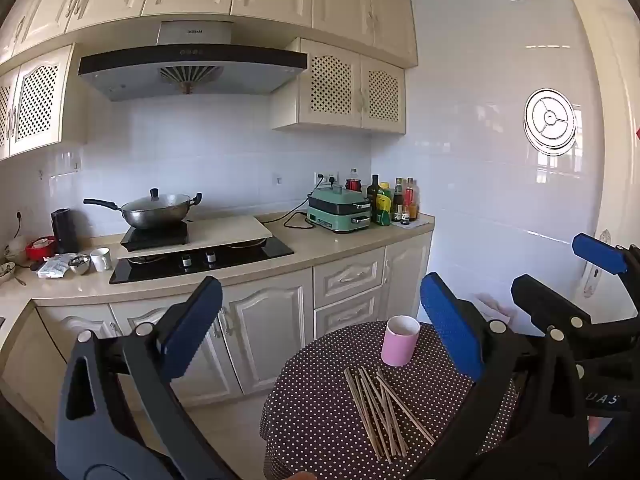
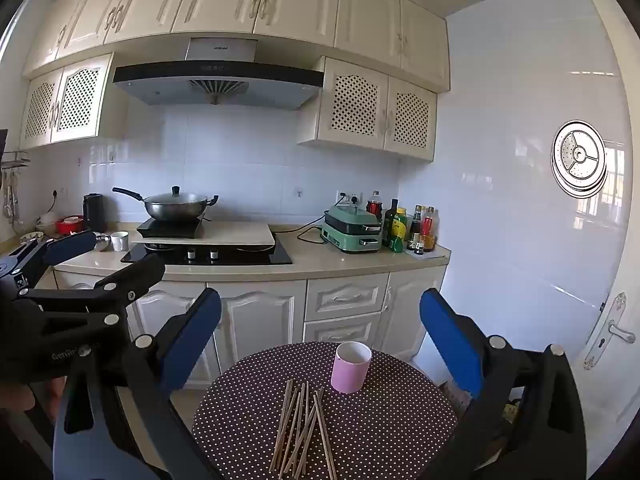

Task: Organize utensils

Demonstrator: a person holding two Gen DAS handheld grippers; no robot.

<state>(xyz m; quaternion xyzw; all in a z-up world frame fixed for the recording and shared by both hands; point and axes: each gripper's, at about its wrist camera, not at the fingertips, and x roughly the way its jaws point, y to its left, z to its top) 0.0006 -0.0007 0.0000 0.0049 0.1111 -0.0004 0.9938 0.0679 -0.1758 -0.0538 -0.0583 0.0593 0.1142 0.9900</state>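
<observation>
Two claws agape, chopsticks (image 2: 302, 428) loose beside pink cup (image 2: 351, 367), dotted table (image 2: 400, 420).

In front of me stands a small round table (image 2: 400, 420) under a dark cloth with white dots. A pink cup (image 2: 351, 367) stands upright on its far side, open end up, white inside. Nearer me, a loose bunch of wooden chopsticks (image 2: 302, 428) lies flat on the cloth, some crossing each other, their far tips just short of the cup and not touching it.
</observation>
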